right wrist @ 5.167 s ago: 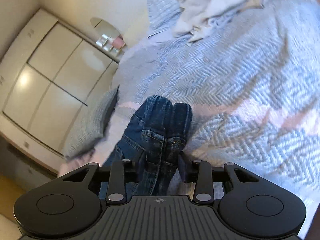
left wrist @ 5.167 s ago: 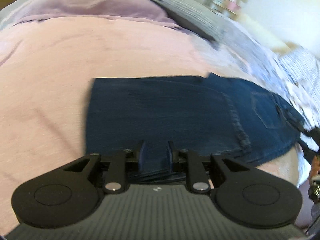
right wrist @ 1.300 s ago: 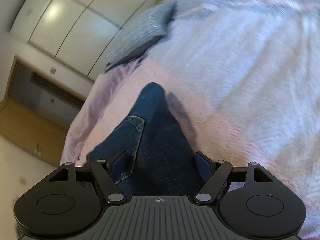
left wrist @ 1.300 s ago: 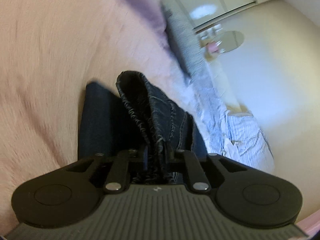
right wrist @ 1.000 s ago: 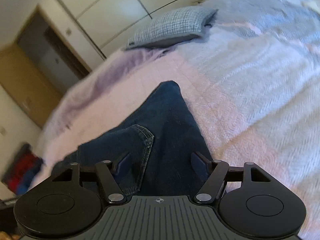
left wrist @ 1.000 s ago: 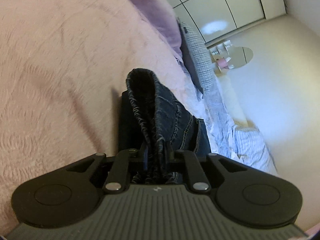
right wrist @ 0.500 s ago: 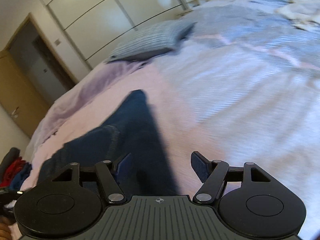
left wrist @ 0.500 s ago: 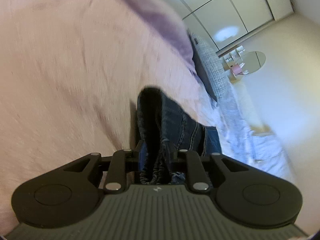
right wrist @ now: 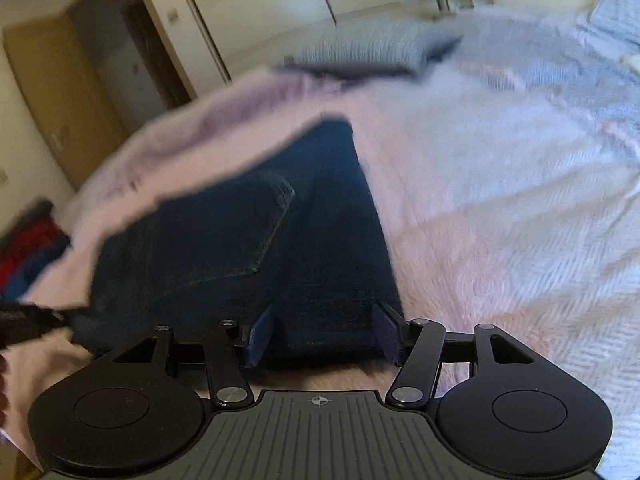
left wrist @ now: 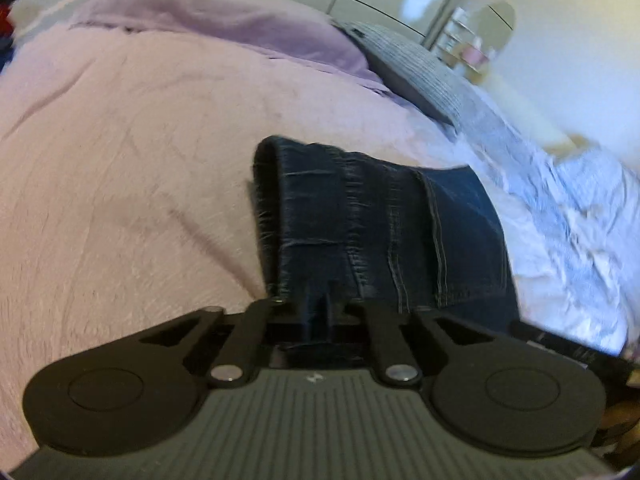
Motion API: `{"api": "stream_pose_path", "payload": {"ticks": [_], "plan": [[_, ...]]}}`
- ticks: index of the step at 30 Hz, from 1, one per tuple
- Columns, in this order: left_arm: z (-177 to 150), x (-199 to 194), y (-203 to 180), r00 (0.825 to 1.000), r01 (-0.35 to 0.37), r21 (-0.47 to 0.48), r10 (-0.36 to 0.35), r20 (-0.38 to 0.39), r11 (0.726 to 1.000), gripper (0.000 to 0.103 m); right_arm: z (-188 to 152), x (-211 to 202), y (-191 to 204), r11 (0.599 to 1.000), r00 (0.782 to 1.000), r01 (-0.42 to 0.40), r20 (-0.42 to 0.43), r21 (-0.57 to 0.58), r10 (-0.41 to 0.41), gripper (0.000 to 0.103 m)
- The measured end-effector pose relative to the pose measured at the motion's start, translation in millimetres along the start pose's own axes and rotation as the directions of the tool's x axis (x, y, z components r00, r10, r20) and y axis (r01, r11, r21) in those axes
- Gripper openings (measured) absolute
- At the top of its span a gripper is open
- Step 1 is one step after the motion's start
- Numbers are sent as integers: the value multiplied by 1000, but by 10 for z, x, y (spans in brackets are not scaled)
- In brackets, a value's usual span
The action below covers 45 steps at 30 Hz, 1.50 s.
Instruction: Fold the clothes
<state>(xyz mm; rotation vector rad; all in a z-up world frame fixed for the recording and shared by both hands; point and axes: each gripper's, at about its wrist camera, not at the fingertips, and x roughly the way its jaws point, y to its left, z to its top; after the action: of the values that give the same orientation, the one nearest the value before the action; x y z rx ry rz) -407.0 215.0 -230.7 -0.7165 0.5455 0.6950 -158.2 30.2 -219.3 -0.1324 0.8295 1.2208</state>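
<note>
Dark blue jeans [left wrist: 384, 232] lie folded on a pink bedspread [left wrist: 120, 160]. My left gripper [left wrist: 318, 304] is shut on the near edge of the folded jeans, whose stacked layers and seams run away from the fingers. In the right wrist view the jeans [right wrist: 248, 248] lie flat with a back pocket showing. My right gripper [right wrist: 322, 336] is open just above their near edge, with the denim between its blue pads [right wrist: 260, 334] but not pinched.
A lilac blanket [left wrist: 224, 20] and a grey striped pillow [left wrist: 416, 68] lie at the far side of the bed. A light blue quilt [right wrist: 540, 128] covers the right part. White wardrobe doors [right wrist: 256, 12] and a wooden door [right wrist: 60, 92] stand beyond. Red and blue cloth [right wrist: 28, 252] lies at the left.
The left gripper has lowered the folded jeans flat onto the bed, still holding them. The right gripper, which let go earlier, stays open and has swung closer over the jeans.
</note>
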Motion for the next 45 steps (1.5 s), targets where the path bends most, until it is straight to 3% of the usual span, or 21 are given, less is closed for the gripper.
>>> {"api": "stream_pose_path", "payload": {"ticks": [4,9,12,16,20,39,45], "plan": [[176,-120,-96,998,-69,39,68,17,997,10,178,-63,42,998,1000,1,-21,-59,-2,59],[540,-120,-274,996,11,70,-18,91,997,10,481,-71,66,995,996,-21,83,-99,30,59],[697,126,-467,995,22,136,-35,95,990,10,670,119,198,988,992,-23,121,-153,42,53],[660,631,-500,997,-63,199,51,65,978,9,636,592,290,974,998,0,55,-228,13,47],[521,900,-407,986,-149,253,124,114,956,9,600,1062,380,953,1000,17,-8,-302,-20,47],[643,681,-459,993,-81,196,62,100,977,9,664,1081,407,955,999,30,-31,-294,-41,47],[644,576,-655,994,-28,261,-2,112,965,9,650,1076,401,955,999,26,-26,-296,-35,47]]}}
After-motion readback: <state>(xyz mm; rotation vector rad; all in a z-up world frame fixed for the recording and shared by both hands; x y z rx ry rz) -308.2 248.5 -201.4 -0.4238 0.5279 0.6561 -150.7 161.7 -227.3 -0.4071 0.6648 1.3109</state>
